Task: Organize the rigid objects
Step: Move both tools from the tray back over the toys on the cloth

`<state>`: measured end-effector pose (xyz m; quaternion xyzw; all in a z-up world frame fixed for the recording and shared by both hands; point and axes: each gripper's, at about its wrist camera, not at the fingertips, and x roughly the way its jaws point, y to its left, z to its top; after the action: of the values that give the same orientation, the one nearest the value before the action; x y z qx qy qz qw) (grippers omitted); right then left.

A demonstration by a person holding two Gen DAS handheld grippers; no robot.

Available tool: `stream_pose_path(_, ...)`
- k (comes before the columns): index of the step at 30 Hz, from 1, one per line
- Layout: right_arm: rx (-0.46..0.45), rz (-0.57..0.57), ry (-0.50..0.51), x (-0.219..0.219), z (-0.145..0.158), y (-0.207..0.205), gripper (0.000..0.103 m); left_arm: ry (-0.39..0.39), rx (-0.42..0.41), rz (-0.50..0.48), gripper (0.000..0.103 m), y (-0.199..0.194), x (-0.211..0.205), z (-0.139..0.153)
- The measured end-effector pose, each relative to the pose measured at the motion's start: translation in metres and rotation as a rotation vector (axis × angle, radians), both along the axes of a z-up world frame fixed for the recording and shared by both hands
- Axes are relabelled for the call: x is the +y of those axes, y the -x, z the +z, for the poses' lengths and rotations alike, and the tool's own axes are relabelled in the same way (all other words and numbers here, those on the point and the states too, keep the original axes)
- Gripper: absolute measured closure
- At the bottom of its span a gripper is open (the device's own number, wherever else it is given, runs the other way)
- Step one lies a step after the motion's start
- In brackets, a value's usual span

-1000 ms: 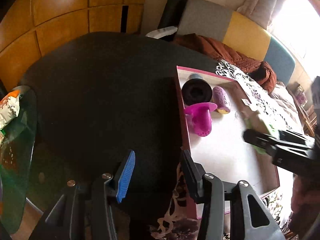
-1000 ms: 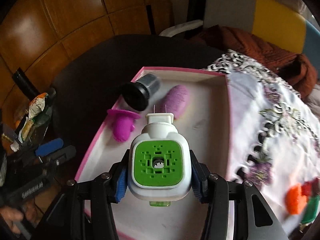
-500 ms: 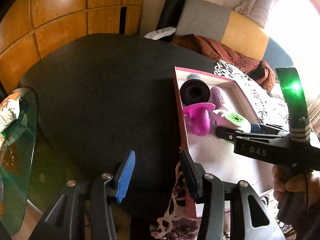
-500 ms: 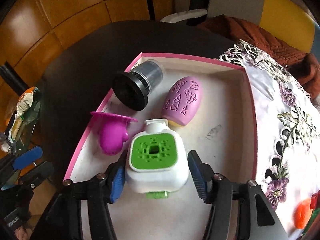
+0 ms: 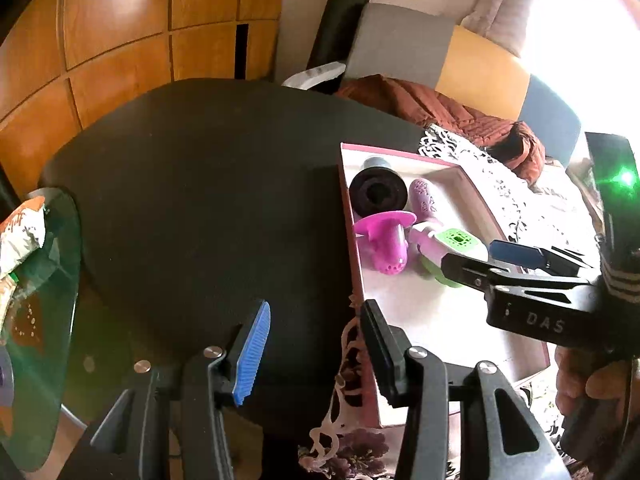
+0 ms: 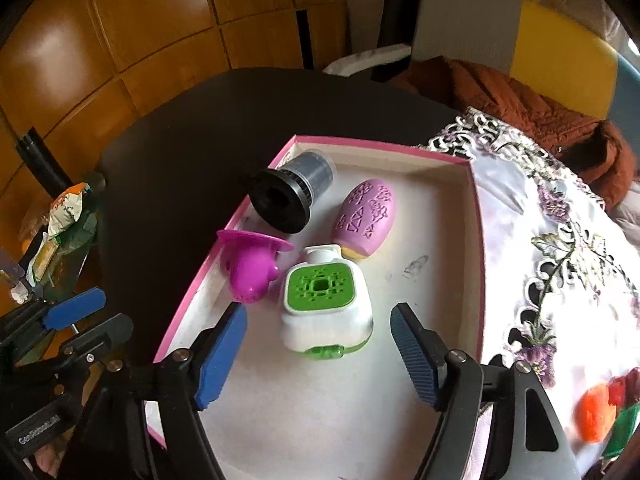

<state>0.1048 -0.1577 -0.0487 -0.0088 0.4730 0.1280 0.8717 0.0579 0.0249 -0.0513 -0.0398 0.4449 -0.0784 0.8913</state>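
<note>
A pink-rimmed box (image 6: 380, 146) with a white floor lies on the dark round table (image 5: 200, 200). In it are a black flanged cup (image 6: 288, 200), a purple egg-shaped piece (image 6: 368, 216), a magenta strainer cap (image 6: 252, 264) and a white and green plug-in device (image 6: 324, 304). The device rests on the box floor between the fingers of my right gripper (image 6: 318, 314), whose jaws are opening, with the pads clear of it. My left gripper (image 5: 316, 312) hangs open and empty over the table by the box's left wall (image 5: 348, 208). There the right gripper (image 5: 468, 258) reaches in from the right.
A lace cloth with purple flowers (image 6: 560, 248) covers the table right of the box, with orange, red and green pieces (image 6: 596, 416) at its near edge. A glass side table with snack packets (image 5: 24, 236) stands left. A sofa with a brown blanket (image 5: 440, 108) is behind.
The right gripper carried the white and green device down into the box, set it on the floor beside the magenta cap and spread its fingers off it. The left gripper stayed put.
</note>
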Motion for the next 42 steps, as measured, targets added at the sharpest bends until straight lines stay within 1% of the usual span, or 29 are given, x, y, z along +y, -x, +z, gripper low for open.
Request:
stream_pose_path(4, -0.041, -0.009, -0.002, -0.005, 0.010, 0.011, 0.023, -0.008, -0.015, -0.009, 0.056, 0.003, -0.004, 0.005)
stream_pose_path(12, -0.107, -0.062, -0.024, -0.029, 0.030, 0.033, 0.022, -0.034, -0.043, -0.052, 0.056, 0.009, -0.020, 0.015)
stream_pose_path(17, -0.147, -0.094, -0.010, -0.047, 0.039, 0.046, 0.021, -0.052, -0.055, -0.087, 0.056, 0.013, -0.034, 0.020)
stream_pose_path(23, -0.175, -0.161, 0.001, -0.082, 0.046, 0.061, 0.020, -0.070, -0.070, -0.132, 0.056, 0.016, -0.050, 0.026)
stream_pose_path(28, -0.187, -0.246, 0.011, -0.124, 0.049, 0.073, 0.020, -0.080, -0.080, -0.185, 0.056, 0.019, -0.070, 0.031)
stream_pose_path(32, -0.196, -0.318, 0.038, -0.160, 0.052, 0.086, 0.019, -0.092, -0.084, -0.246, 0.056, 0.022, -0.091, 0.034)
stream_pose_path(38, -0.211, -0.464, 0.091, -0.228, 0.059, 0.109, 0.017, -0.088, -0.086, -0.323, 0.056, 0.029, -0.122, 0.038)
stream_pose_path(42, -0.212, -0.593, 0.123, -0.279, 0.060, 0.127, 0.017, -0.090, -0.083, -0.376, 0.056, 0.032, -0.140, 0.037)
